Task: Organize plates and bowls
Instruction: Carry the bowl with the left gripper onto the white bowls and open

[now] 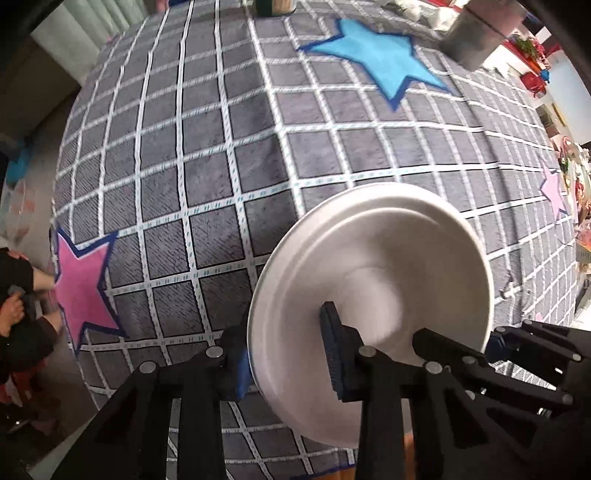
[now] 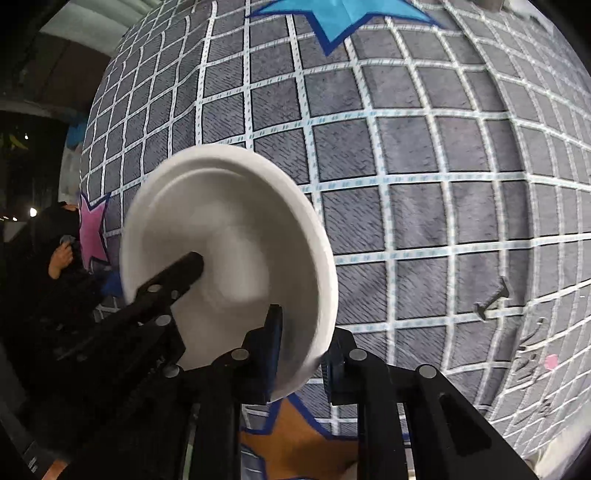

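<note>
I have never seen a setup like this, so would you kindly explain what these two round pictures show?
Each picture comes from a fisheye camera on a hand-held two-finger gripper, looking forward along its black fingers. In the left wrist view, the left gripper is shut on the rim of a white bowl; the right gripper pinches the opposite rim of the same white bowl. Both carry it over a grey checked tablecloth printed with a blue star and a pink star. A metal container stands at the far edge.
</note>
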